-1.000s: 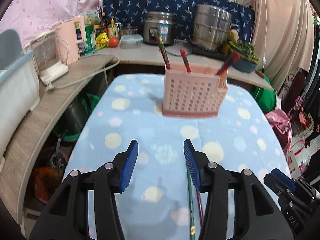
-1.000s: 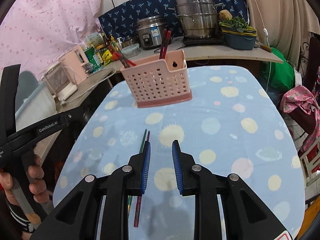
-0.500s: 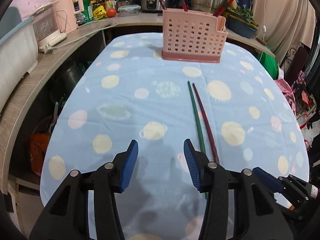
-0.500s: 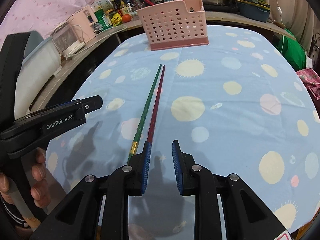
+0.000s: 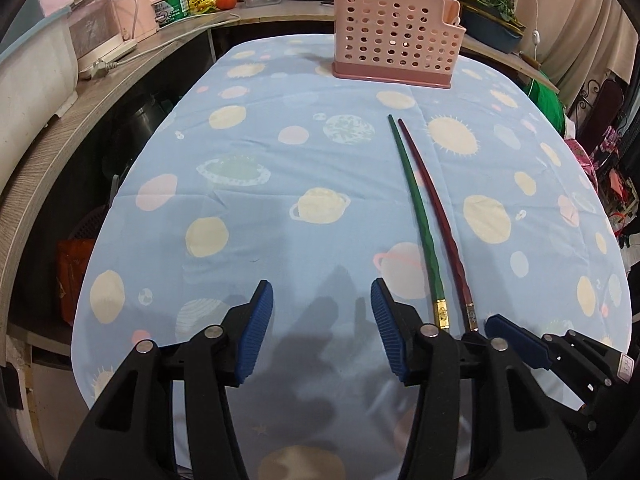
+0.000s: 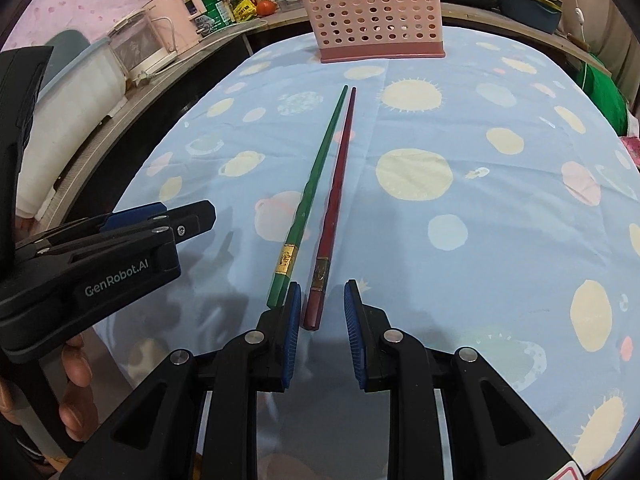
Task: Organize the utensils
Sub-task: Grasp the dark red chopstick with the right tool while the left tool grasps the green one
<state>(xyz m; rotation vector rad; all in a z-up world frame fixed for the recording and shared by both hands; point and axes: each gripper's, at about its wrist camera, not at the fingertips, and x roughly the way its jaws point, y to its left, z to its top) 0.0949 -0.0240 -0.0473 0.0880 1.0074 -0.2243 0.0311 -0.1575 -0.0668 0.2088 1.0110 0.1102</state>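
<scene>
Two chopsticks lie side by side on the desk [image 5: 248,216], which is covered by a light blue cloth printed with planets and suns. The green chopstick [image 6: 316,184] lies to the left of the dark red chopstick [image 6: 337,190]; both have their thin tips aimed at the pink perforated utensil holder [image 6: 376,12] standing upright at the far end of the desk, well apart from them. More chopsticks stick up out of that holder.

The right gripper [image 6: 319,316] is low over the near, thick ends of the pair: its fingers stand apart with the butt of the red chopstick in the gap between them, not pressed, and the green one just outside the left finger [image 6: 291,320].

The left gripper [image 5: 322,320] hovers beside the pair, left of the green chopstick, and its fingers, which have just been opening, stand wide apart with only cloth between them
</scene>
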